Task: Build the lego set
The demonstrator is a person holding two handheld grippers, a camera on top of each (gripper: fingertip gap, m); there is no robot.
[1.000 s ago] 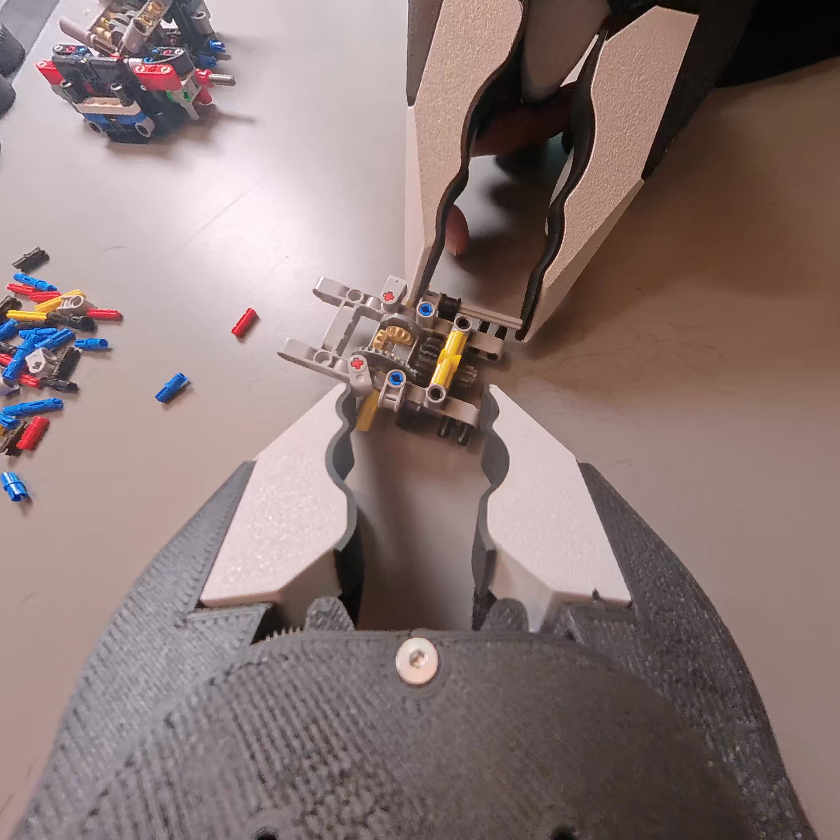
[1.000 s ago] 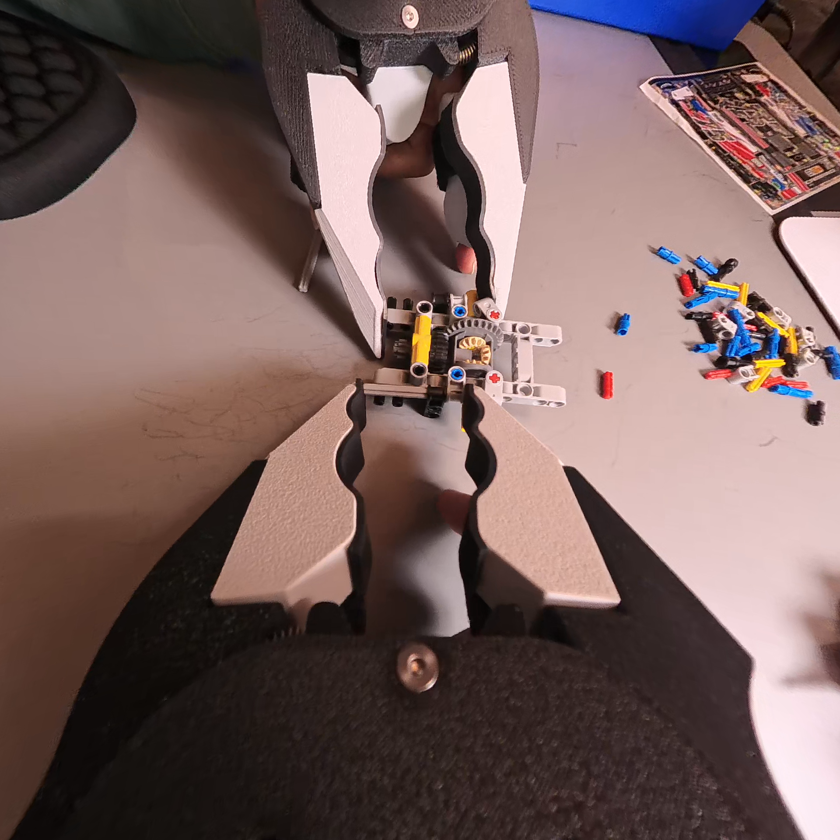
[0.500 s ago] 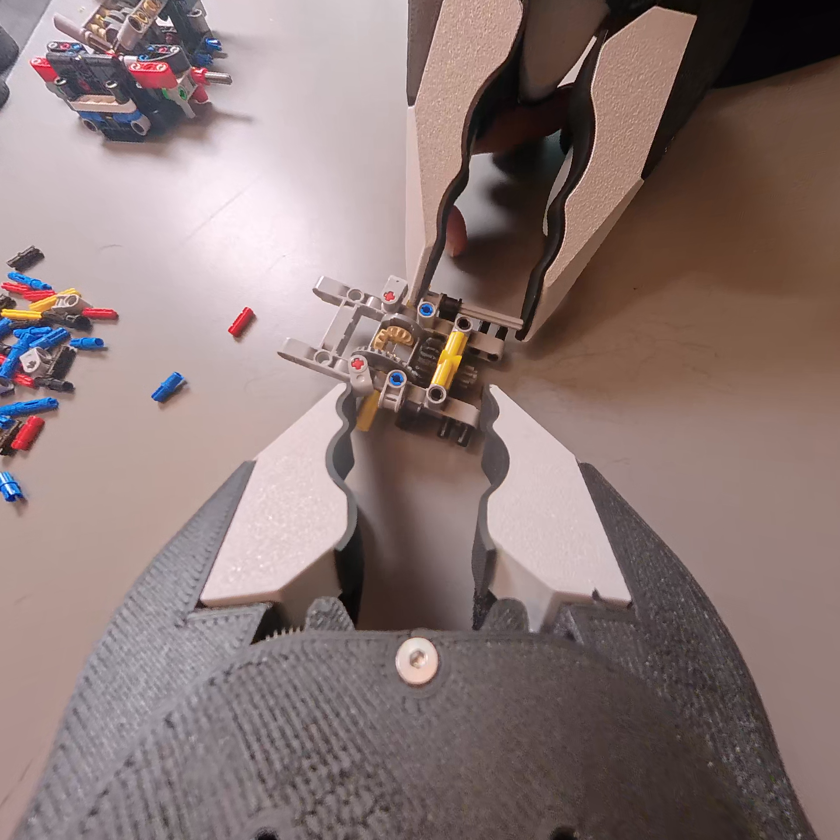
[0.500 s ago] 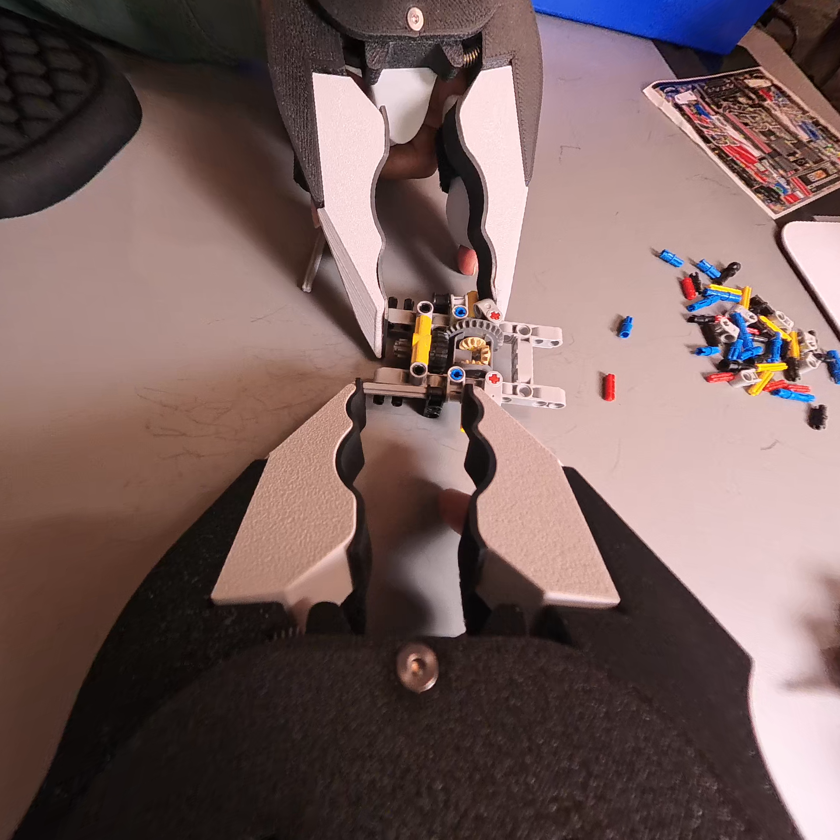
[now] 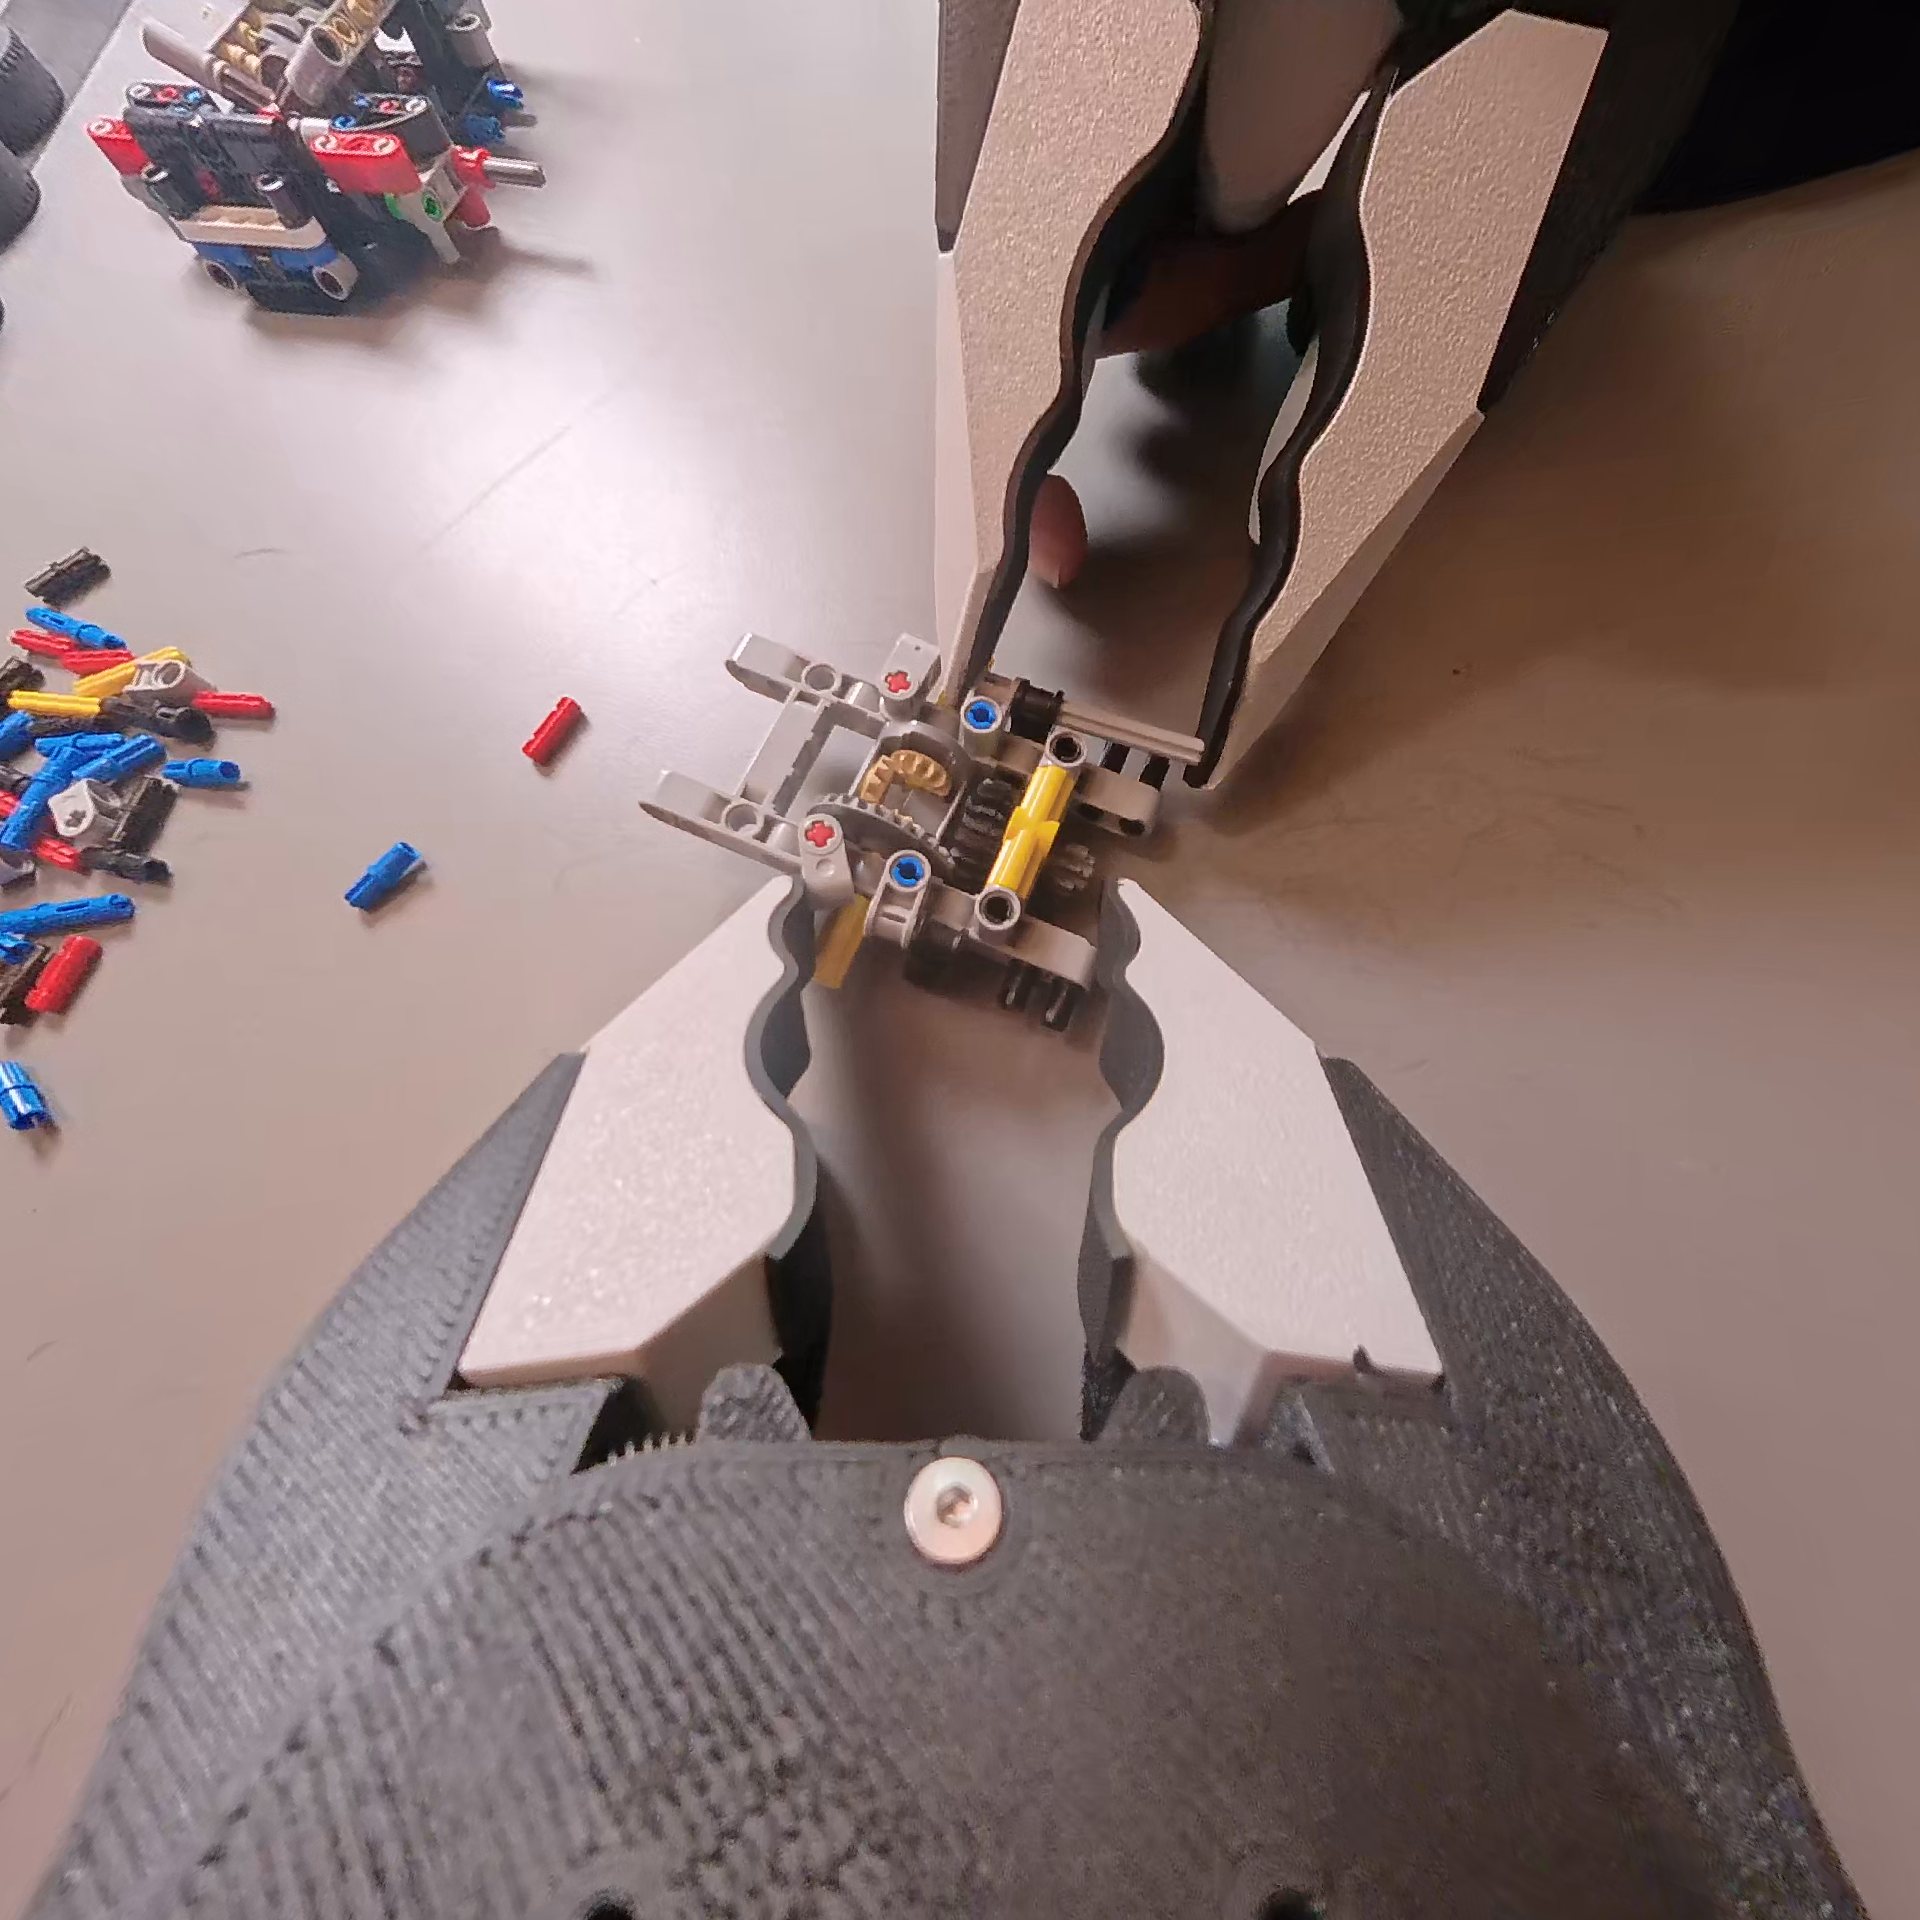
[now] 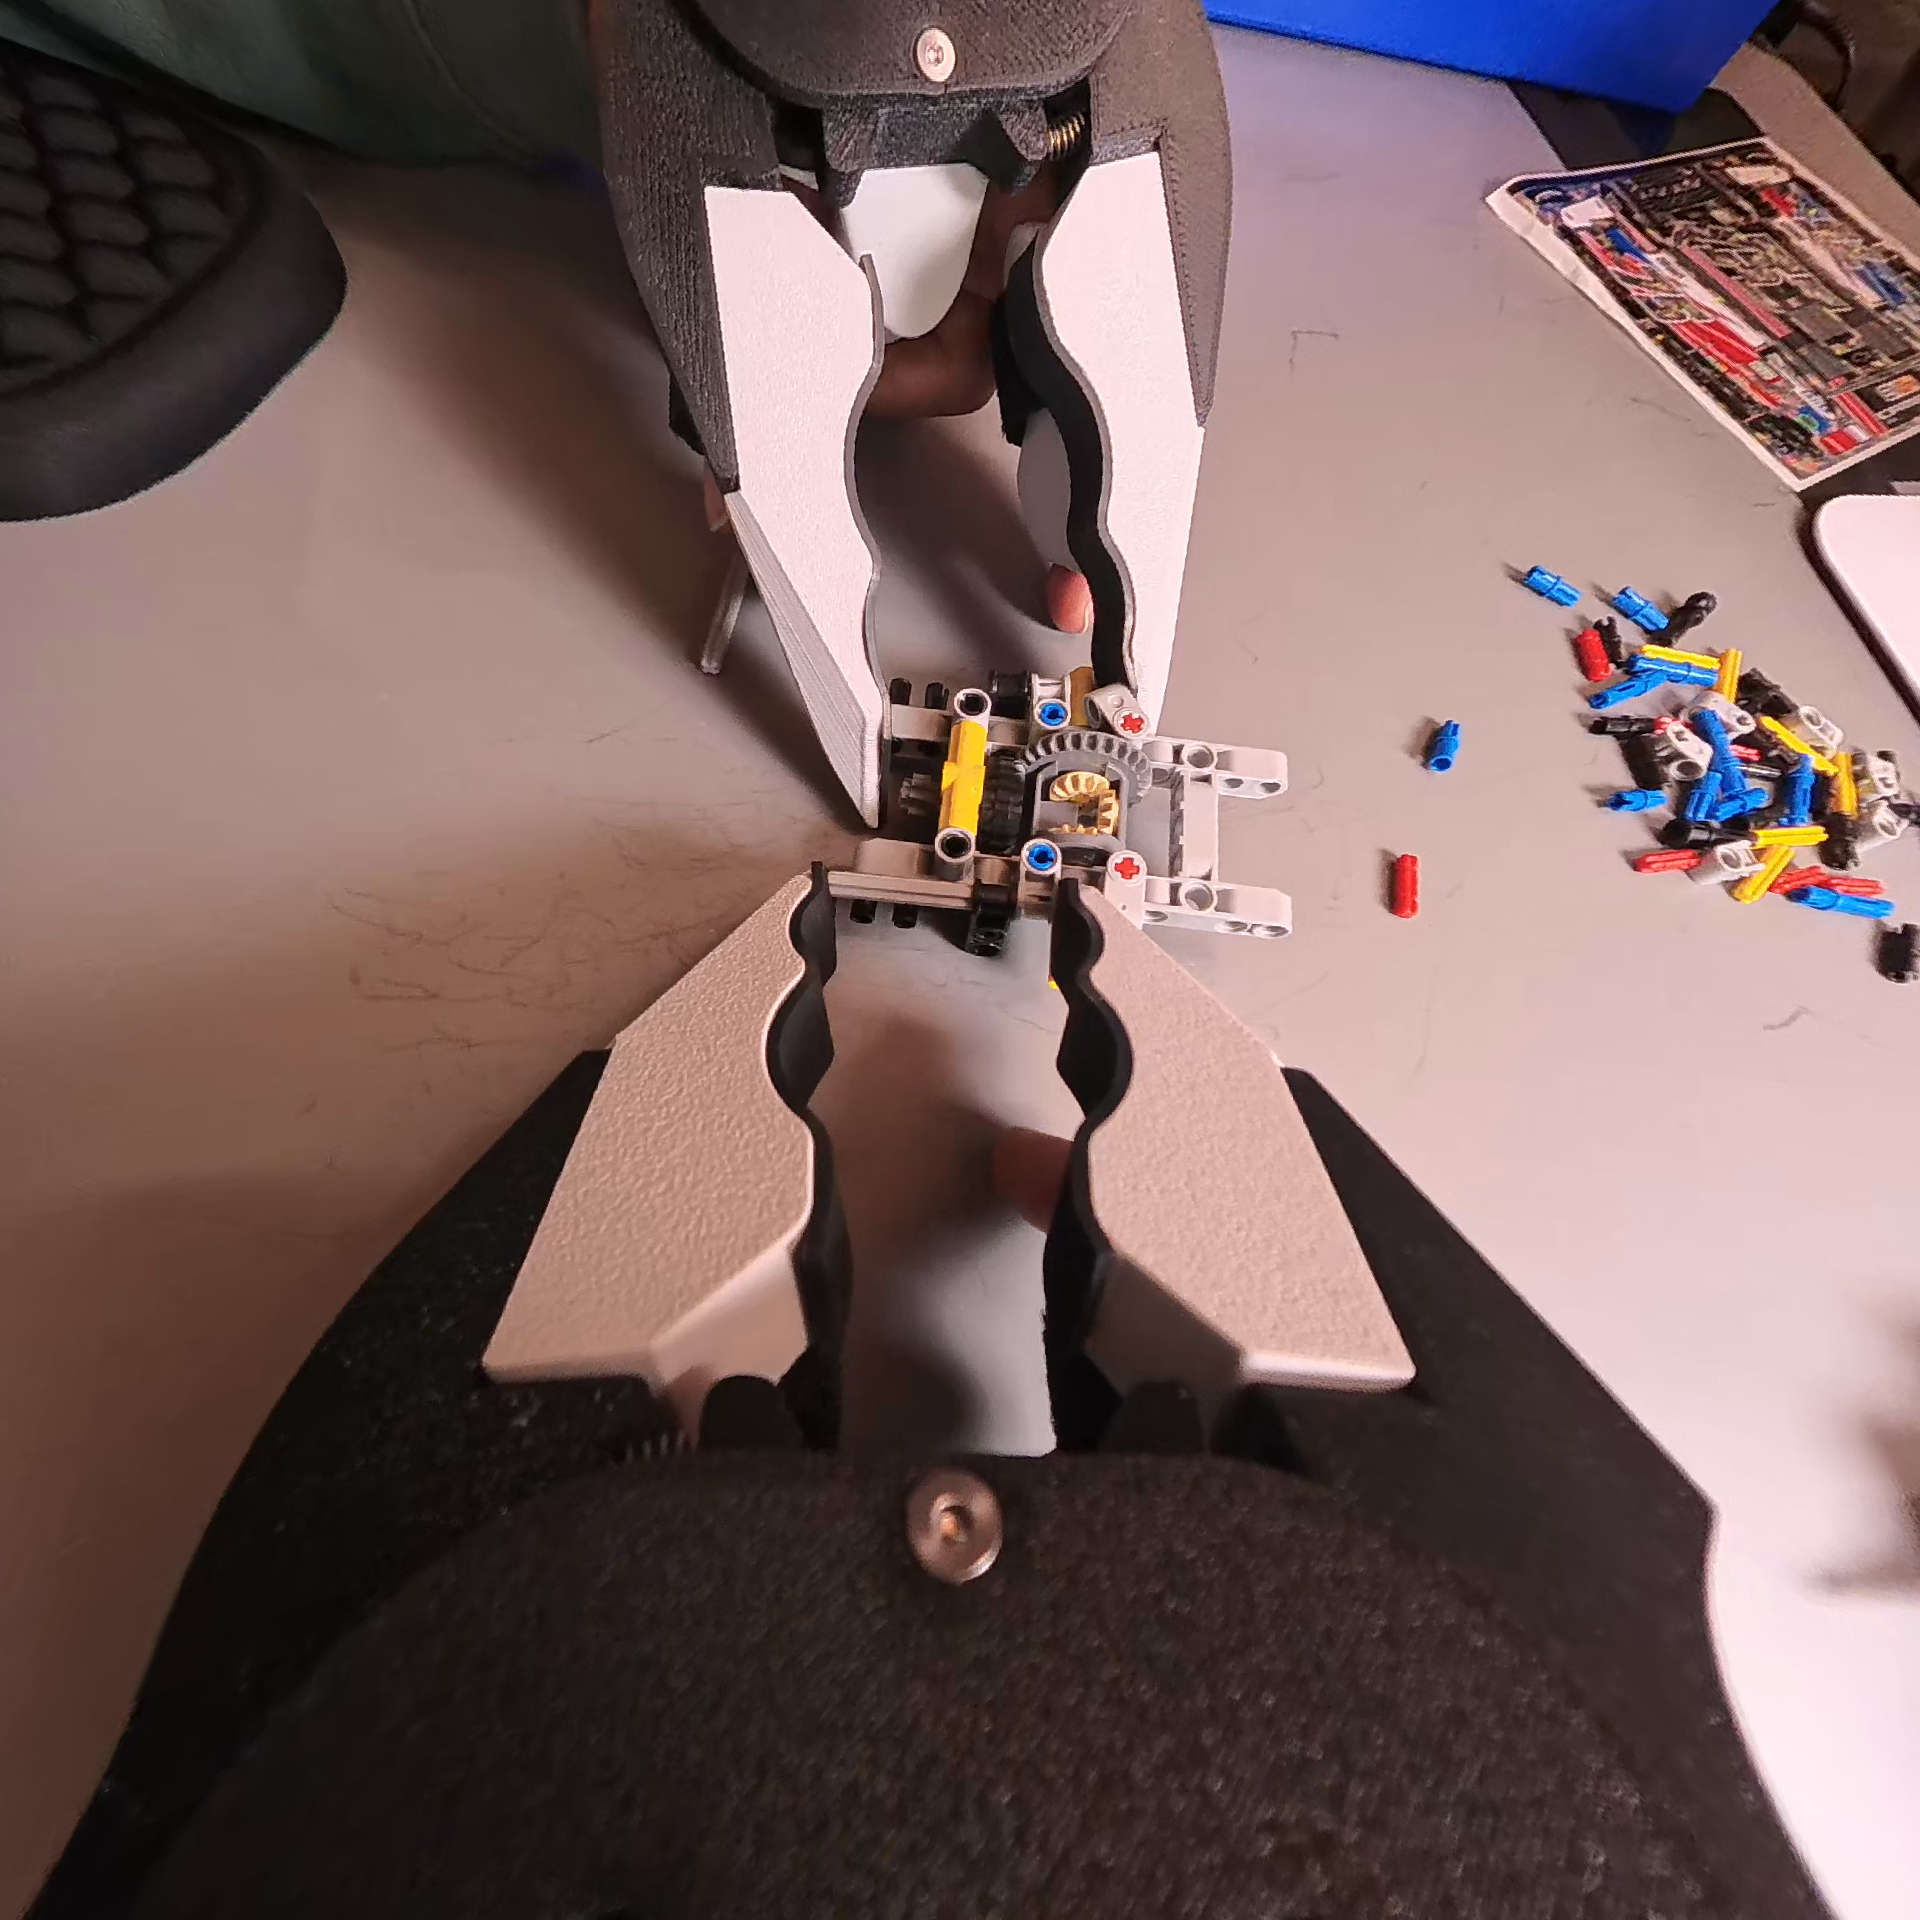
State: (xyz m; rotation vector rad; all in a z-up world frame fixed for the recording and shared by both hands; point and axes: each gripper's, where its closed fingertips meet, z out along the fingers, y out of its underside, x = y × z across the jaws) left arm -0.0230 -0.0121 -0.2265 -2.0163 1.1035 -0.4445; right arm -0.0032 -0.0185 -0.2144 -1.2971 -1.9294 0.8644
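- Left wrist view: the left gripper clasps the near side of the grey gear assembly on the table, jaws half open around it. Loose pins lie well left of the assembly.
- Right wrist view: the right gripper grips the assembly's opposite grey beam, likewise half open. Squeeze both sides evenly, keeping the assembly flat.

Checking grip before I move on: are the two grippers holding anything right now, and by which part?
Both bracket the small gear assembly on the table: left gripper at its near edge, right gripper at the opposite edge. Whether either truly clamps it cannot be told.
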